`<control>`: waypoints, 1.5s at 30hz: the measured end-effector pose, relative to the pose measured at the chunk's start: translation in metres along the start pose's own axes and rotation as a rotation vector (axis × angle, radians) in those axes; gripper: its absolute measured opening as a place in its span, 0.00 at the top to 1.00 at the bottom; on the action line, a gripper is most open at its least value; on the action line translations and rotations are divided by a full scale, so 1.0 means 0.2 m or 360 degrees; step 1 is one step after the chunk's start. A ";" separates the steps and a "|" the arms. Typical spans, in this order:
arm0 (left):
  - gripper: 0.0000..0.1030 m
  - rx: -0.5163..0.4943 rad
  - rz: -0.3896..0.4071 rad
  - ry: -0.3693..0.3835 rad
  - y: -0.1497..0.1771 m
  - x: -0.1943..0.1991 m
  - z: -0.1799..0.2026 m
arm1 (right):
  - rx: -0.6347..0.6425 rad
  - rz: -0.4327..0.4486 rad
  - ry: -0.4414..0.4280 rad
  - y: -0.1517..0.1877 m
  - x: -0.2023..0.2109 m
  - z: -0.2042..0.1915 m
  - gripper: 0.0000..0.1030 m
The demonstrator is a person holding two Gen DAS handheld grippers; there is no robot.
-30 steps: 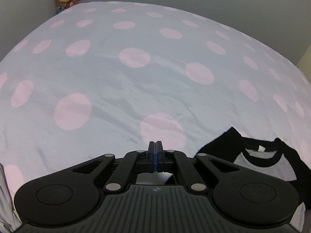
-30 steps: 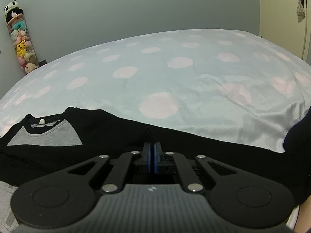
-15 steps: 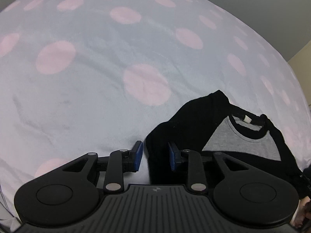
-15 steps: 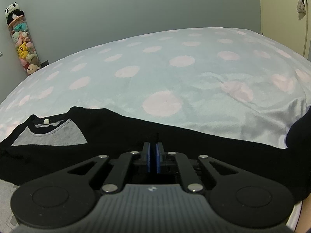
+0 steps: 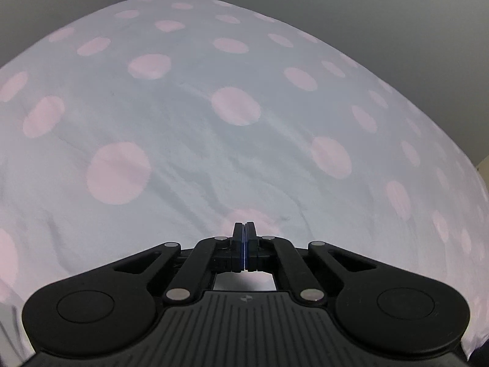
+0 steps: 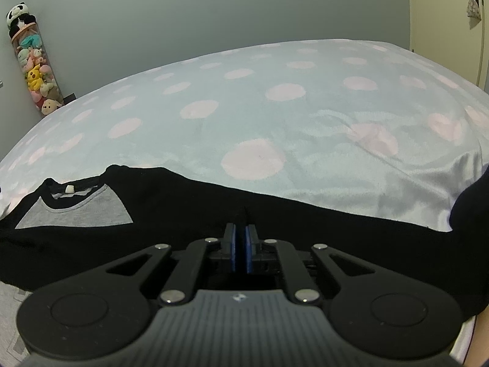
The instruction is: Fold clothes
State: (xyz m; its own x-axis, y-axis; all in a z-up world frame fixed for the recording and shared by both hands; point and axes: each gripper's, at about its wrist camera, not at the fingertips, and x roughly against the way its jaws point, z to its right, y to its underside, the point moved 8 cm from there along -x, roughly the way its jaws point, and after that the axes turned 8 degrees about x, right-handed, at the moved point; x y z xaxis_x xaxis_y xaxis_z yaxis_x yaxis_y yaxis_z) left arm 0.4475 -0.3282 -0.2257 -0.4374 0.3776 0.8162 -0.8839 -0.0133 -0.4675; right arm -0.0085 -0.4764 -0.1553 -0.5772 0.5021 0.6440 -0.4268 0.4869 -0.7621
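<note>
A black shirt (image 6: 183, 202) with a grey chest panel (image 6: 82, 211) and a white neck label (image 6: 69, 189) lies flat across the near part of the bed in the right wrist view. My right gripper (image 6: 240, 229) is shut on a small raised pinch of its black cloth near the far edge. In the left wrist view my left gripper (image 5: 244, 229) is shut, pad against pad, with no cloth seen between the pads. It hangs over the bare bedspread (image 5: 214, 153), and the shirt is out of that view.
The bed is covered by a pale blue spread with pink dots (image 6: 275, 116). A clear tube of plush toys (image 6: 33, 70) stands at the far left wall, and a door (image 6: 443, 30) is at the far right. A dark sleeve-like shape (image 6: 470, 208) crosses the right edge.
Half a second ago my left gripper stood open at the shirt's black sleeve edge. Now it is shut and faces bare bedspread. My right gripper has kept its place, pinching the cloth.
</note>
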 end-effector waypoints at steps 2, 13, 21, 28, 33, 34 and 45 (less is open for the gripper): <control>1.00 -0.0023 -0.0066 0.0018 0.05 0.01 -0.01 | -0.0001 0.0001 0.0001 0.00 0.00 0.00 0.91; 0.99 -0.0004 -0.0275 0.0024 0.31 0.02 -0.08 | -0.0004 0.0011 -0.0012 0.01 0.01 -0.02 0.91; 0.88 0.0034 -0.0295 0.0130 0.32 0.01 0.05 | -0.0013 0.0016 -0.0030 0.00 0.02 -0.02 0.90; 0.87 -0.0027 -0.0317 0.0121 0.33 0.00 0.13 | -0.0016 0.0012 -0.0039 0.00 0.02 -0.02 0.90; 0.99 -0.0129 -0.0268 0.0039 0.33 0.01 0.15 | -0.0028 0.0013 -0.0042 0.00 0.02 -0.02 0.90; 0.99 -0.0150 -0.0240 0.0015 0.31 0.02 0.15 | -0.0027 0.0013 -0.0043 0.00 0.02 -0.02 0.90; 1.00 -0.0319 -0.0051 -0.0288 0.10 0.04 0.09 | -0.0042 0.0068 0.0046 -0.02 0.04 0.03 0.94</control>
State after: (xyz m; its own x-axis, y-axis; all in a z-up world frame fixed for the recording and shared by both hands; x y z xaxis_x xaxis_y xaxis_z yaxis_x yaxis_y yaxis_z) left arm 0.4235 -0.3424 -0.2229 -0.4481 0.2033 0.8706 -0.8552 0.1861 -0.4837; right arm -0.0152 -0.4785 -0.1464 -0.5737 0.5431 0.6131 -0.3838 0.4831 -0.7870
